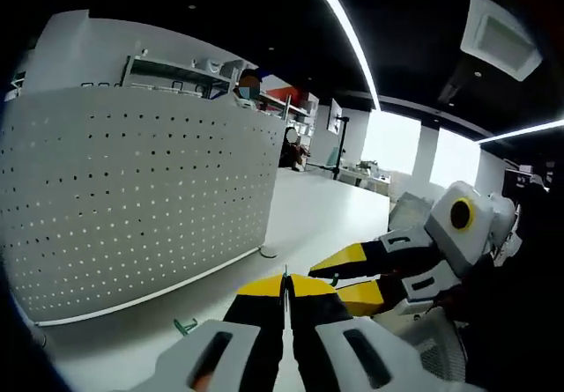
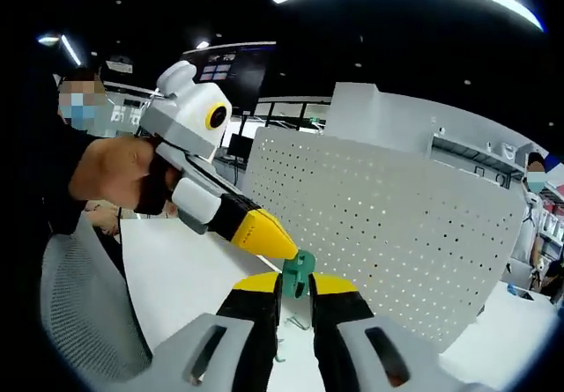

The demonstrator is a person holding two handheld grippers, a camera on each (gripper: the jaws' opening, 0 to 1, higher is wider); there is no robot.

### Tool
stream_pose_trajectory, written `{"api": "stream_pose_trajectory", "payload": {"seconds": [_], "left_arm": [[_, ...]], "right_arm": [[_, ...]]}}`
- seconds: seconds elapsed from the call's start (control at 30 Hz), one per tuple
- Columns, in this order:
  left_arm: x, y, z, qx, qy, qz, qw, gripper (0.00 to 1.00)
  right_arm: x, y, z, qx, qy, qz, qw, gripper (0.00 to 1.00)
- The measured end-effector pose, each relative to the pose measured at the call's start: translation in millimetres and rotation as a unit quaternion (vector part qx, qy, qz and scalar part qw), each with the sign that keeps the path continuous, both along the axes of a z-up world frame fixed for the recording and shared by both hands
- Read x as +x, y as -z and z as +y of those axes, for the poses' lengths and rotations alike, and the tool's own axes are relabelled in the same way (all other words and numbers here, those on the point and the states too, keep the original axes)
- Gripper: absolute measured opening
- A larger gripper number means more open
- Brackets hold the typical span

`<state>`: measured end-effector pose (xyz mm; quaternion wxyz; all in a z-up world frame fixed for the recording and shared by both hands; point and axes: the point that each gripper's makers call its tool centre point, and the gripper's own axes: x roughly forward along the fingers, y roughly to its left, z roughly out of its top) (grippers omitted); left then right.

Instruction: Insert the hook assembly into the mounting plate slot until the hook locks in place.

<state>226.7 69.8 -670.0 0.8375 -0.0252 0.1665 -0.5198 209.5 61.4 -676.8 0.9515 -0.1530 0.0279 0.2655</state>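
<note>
Looking along the left gripper (image 1: 284,308) in the left gripper view, we are seeing its yellow-tipped fingers (image 1: 257,288) pressed almost together, with a thin dark sliver pinched between the tips; we cannot tell what that sliver is. A white pegboard mounting plate (image 1: 132,189) is standing upright on the white surface (image 1: 326,216) ahead and to the left, well apart from these tips. A small green piece (image 1: 185,326) is lying on the surface near the plate's lower edge, just left of the left gripper. The right gripper (image 1: 339,279) is coming in from the right side of this view, its yellow tips just beside ours. In the right gripper view, the right gripper (image 2: 297,288) is closing its fingers (image 2: 335,284) around the green hook assembly (image 2: 298,273), which is sticking up between the tips, off the surface (image 2: 189,277). The left gripper (image 2: 286,249) is reaching in from the left, held by a person's hand (image 2: 119,172), and its yellow tip is touching or nearly touching the hook assembly; we cannot tell which. The mounting plate (image 2: 388,233) is standing behind, to the right, not touching the hook. A mesh chair back (image 2: 84,304) is showing at lower left.
</note>
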Motion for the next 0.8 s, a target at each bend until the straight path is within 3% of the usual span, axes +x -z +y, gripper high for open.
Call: {"api": "stream_pose_trajectory", "payload": {"seconds": [0.8], "left_arm": [[-14.1, -5.8, -5.6, -0.01, 0.014, 0.015, 0.9997, 0.01]], "right_arm": [[-2.4, 0.3, -2.6, -0.013, 0.01, -0.006, 0.9998, 0.02]]}}
